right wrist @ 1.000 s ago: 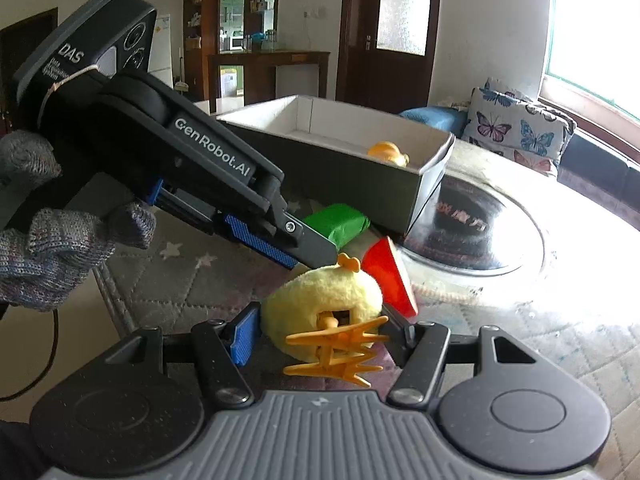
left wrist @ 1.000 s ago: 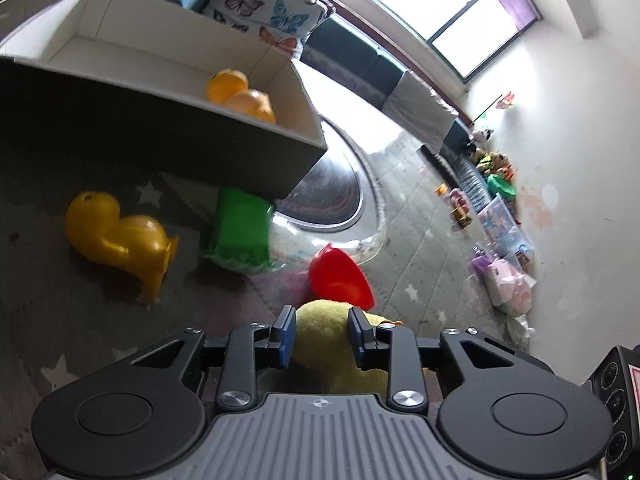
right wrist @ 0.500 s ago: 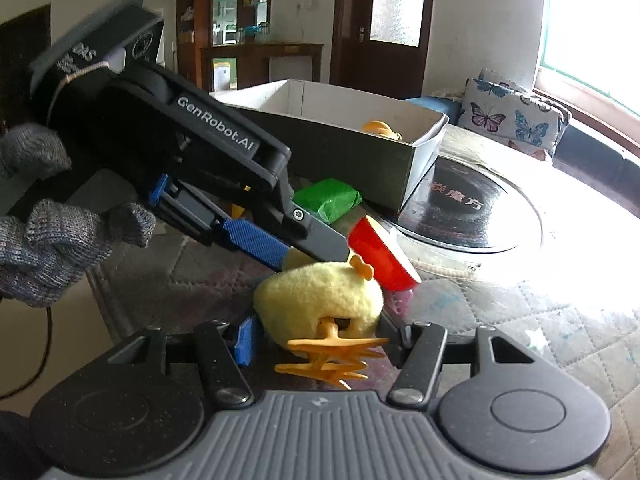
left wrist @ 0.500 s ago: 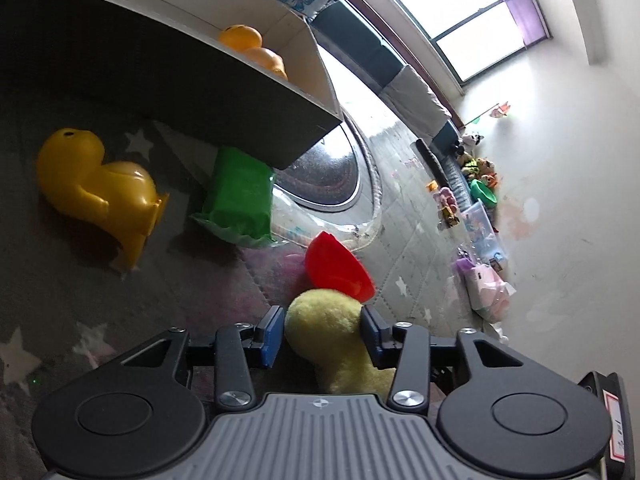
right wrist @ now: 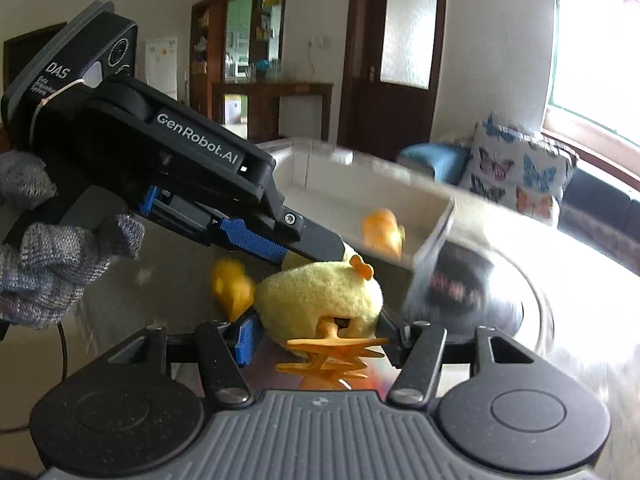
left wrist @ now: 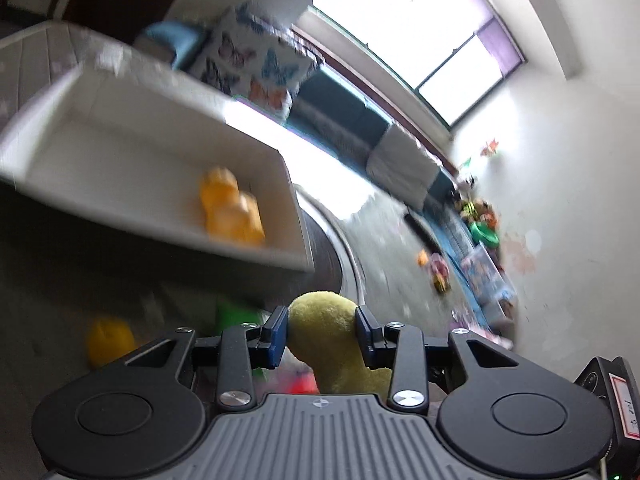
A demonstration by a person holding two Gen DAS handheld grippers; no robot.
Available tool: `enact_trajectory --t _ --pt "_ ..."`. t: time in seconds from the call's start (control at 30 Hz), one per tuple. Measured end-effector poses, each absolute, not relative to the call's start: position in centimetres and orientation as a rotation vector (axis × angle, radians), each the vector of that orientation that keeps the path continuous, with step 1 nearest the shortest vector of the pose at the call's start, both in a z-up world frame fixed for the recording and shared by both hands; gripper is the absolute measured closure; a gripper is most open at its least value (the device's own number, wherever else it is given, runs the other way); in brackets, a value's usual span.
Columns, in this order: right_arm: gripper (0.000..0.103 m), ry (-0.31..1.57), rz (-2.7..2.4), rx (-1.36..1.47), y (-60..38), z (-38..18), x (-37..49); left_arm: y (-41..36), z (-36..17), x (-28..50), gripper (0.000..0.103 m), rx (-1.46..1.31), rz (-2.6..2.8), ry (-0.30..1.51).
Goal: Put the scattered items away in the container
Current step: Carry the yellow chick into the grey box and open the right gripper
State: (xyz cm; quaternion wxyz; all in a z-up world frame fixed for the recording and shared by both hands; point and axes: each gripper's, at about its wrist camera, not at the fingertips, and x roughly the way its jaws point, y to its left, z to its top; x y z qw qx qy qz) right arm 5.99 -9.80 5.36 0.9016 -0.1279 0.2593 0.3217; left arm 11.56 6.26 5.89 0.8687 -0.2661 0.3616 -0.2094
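Living-room floor mat (left wrist: 384, 256) under everything, grey and quilted, smeared by motion blur; bright window (left wrist: 416, 28) and butterfly cushion (right wrist: 516, 172) beyond.

Left gripper (left wrist: 320, 330) pinching the yellow plush chick (left wrist: 324, 316) – blue pads pressed on either side of its fuzzy body, which fills the gap between the fingers and runs back toward the camera. Right gripper (right wrist: 316, 332) clamped on the same plush chick (right wrist: 320, 292) from the other end, jaws having just been closing a little on it, orange feet (right wrist: 332, 356) splayed just in front of the camera between the fingers. Left tool seen from the right wrist reaching in from the upper left, held by a grey knitted glove (right wrist: 52, 268), its fingertips buried in the top of the chick.

White cardboard box (left wrist: 160, 184) ahead of both grippers and above the left one's fingers, open side up, near but apart from the chick. Orange rubber duck (left wrist: 232, 208) already lying inside, against the near wall.

Yellow plastic duck (left wrist: 108, 338) left of the left gripper on the mat; green block (left wrist: 236, 312) just beyond its left finger – both outside the box.
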Motion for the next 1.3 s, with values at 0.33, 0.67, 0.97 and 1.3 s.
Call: enact_trajectory --t 0.33,0.67,0.97,1.3 --pt "0.043 0.541 0.728 -0.255 -4.7 6.7 16.1 11.0 7.4 19.2 0.065 -0.562 -0.317 0.719" --pt "0.043 0.687 0.748 -0.205 -2.3 3.6 24.1 13.6 3.4 25.9 0.065 -0.598 -0.249 0.816" --pt "0.042 0.721 0.739 -0.219 -1.4 2.3 25.6 14.0 1.5 28.0 0.067 -0.609 -0.228 0.866" --pt "0.042 0.716 0.725 -0.213 -1.5 3.0 25.2 13.4 2.6 27.5 0.068 -0.56 -0.208 0.845"
